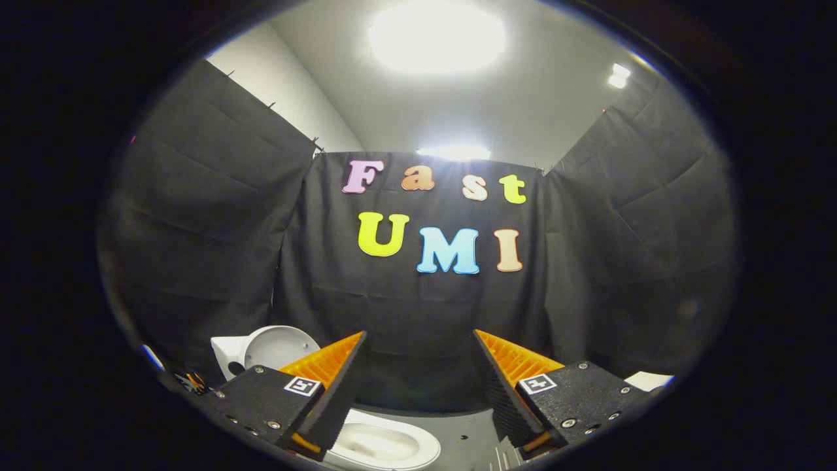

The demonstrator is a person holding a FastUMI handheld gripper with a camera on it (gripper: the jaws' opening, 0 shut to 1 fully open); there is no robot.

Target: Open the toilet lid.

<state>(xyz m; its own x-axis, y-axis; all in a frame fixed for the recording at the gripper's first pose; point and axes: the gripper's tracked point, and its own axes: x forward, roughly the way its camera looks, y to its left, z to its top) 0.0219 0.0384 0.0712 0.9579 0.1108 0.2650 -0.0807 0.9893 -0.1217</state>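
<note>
A white toilet sits low, below and to the left of my fingers. Its round lid (278, 347) stands raised upright against the white tank (227, 356), behind my left finger. The open bowl with its seat ring (382, 445) lies under and just right of the left finger. My gripper (418, 343) is open, fingers wide apart with nothing between them, and it points over the toilet toward the black cloth wall.
Black cloth walls (418, 307) close the booth ahead and on both sides. A grey floor (467, 432) shows between the fingers. A white object (647, 379) sits at the right beyond the right finger. Bright ceiling lights (437, 36) shine overhead.
</note>
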